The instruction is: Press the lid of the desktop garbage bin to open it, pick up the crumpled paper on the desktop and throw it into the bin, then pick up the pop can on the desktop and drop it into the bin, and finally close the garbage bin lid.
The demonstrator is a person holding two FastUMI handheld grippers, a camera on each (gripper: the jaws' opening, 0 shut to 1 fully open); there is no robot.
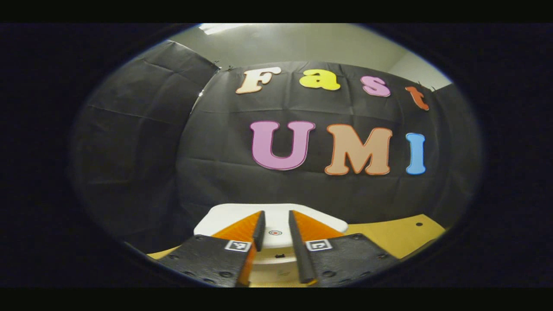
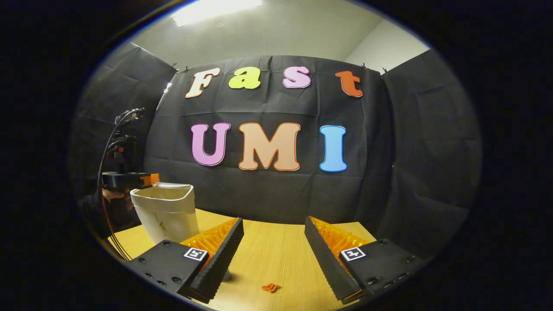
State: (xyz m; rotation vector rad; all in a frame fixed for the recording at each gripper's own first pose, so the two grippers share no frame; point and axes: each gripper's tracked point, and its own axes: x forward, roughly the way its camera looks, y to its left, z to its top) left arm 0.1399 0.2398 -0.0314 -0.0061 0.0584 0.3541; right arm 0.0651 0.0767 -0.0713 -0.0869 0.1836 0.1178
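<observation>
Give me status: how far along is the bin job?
Done: unclear. The bin lid lies flat and looks closed; whether the paper and can are inside cannot be told. In hand: the left tool, fingers narrowly apart, hovers over the lid's round mark, for either the opening press or the final close. The right tool is open and holds nothing above the table. Left: at least that lid press.

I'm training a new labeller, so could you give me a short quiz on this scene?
1. True or false: the right gripper is shut.
2. What lies just below the left gripper? A) the bin's white lid B) a plate C) a cup
3. Fill in: the bin stands on a ___ table.

Key: 1 false, its jaws stand wide apart with nothing between them; 2 A; 3 wooden.
</observation>
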